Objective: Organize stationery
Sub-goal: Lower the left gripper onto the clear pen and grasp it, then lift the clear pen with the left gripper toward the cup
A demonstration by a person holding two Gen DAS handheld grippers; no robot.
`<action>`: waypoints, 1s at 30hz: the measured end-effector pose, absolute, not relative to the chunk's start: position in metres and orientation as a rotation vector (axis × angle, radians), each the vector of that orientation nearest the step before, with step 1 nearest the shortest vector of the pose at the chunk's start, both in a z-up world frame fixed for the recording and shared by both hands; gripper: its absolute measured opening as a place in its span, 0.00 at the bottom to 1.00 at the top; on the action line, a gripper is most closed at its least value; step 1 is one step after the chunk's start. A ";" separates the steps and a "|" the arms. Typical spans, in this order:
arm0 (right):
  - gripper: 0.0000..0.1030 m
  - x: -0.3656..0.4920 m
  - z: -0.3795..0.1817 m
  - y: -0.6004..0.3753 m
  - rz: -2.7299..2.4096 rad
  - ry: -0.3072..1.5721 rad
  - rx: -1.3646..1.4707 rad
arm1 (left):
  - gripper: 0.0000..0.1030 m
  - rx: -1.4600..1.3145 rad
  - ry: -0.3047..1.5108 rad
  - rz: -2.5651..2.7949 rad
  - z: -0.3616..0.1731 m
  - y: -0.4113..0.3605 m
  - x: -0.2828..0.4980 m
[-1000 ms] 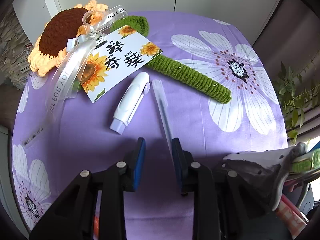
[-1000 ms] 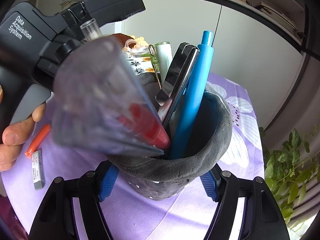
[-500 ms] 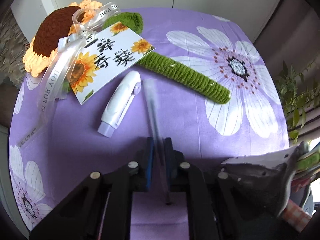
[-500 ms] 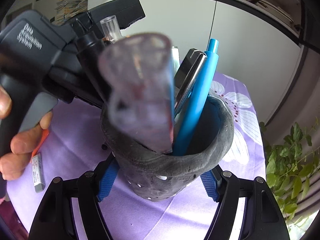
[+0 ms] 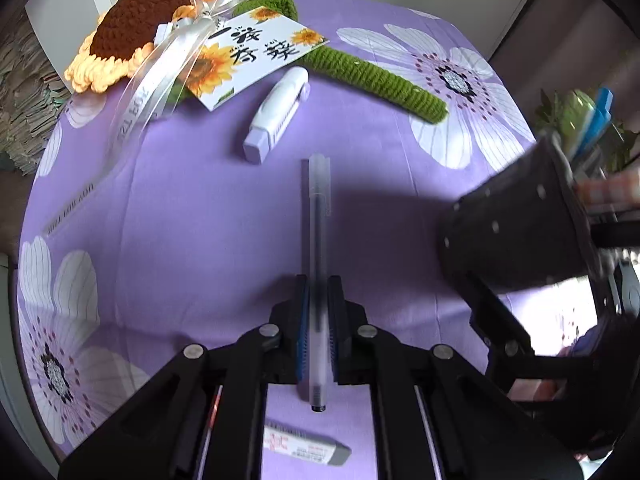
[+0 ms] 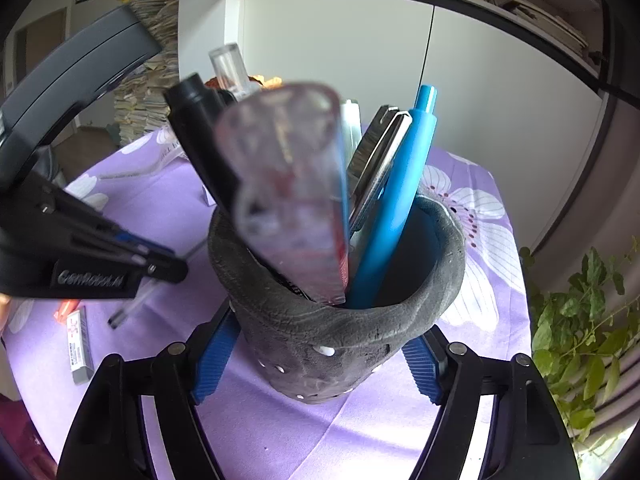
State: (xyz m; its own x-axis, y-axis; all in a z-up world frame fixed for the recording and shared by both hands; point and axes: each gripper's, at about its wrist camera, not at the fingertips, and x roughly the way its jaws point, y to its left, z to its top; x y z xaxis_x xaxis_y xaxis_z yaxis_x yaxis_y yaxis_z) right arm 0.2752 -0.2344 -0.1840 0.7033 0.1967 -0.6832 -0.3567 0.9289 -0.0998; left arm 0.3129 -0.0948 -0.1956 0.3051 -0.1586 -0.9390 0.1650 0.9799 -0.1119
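Observation:
My left gripper [image 5: 318, 282] is shut on a clear pen [image 5: 319, 200], which lies lengthwise between the pads with its cap pointing away. Over the purple flowered tablecloth [image 5: 200, 220] its tip hangs above a white eraser [image 5: 308, 446]. In the right wrist view the left gripper [image 6: 160, 268] shows at the left with the pen [image 6: 128, 312] under it. My right gripper [image 6: 320, 340] has a soft grey pen holder [image 6: 440, 280] between its blue pads [image 6: 216, 356]. They still touch its sides while the jaws are opening. The holder contains a blue pen [image 6: 400, 200], a clear ruler [image 6: 292, 200] and a black marker [image 6: 204, 140].
A white and lilac correction tape [image 5: 276, 114] lies beyond the pen. A crochet sunflower [image 5: 136, 32] with a green stem [image 5: 380, 76], a ribbon and a card [image 5: 248, 56] fills the far side. An orange item [image 6: 66, 308] lies by the eraser [image 6: 78, 344]. A plant [image 6: 580, 320] stands right.
My left gripper has shut on the clear pen and carried it nearer, over the eraser. My right gripper's jaws have widened and the squeezed holder has sprung rounder.

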 end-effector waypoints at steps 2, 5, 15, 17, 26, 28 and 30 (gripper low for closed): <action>0.82 0.273 -0.183 -0.236 0.314 0.715 -0.226 | 0.07 0.000 1.254 -0.232 -0.197 -0.096 0.308; 0.82 0.272 -0.180 -0.235 0.331 0.718 -0.221 | 0.07 -0.037 1.270 -0.242 -0.195 -0.095 0.306; 0.70 0.274 -0.178 -0.260 0.418 0.724 -0.113 | 0.07 -0.046 1.221 -0.208 -0.181 -0.103 0.323; 0.71 0.274 -0.179 -0.260 0.424 0.725 -0.113 | 0.07 -0.051 1.222 -0.207 -0.182 -0.107 0.331; 0.71 0.273 -0.178 -0.256 0.427 0.723 -0.135 | 0.08 -0.088 1.216 -0.166 -0.182 -0.099 0.350; 0.71 0.274 -0.179 -0.253 0.424 0.721 -0.141 | 0.09 -0.077 1.217 -0.166 -0.183 -0.104 0.354; 0.71 0.273 -0.179 -0.253 0.422 0.720 -0.145 | 0.19 -0.056 1.220 -0.162 -0.186 -0.110 0.357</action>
State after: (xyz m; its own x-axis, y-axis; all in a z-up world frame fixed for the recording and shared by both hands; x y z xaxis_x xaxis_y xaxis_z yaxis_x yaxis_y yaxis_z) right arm 0.2726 -0.2532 -0.1789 0.6719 0.3242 -0.6659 -0.4227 0.9062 0.0148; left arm 0.3574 -0.1096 -0.1855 0.3339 -0.1539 -0.9299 0.0943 0.9871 -0.1295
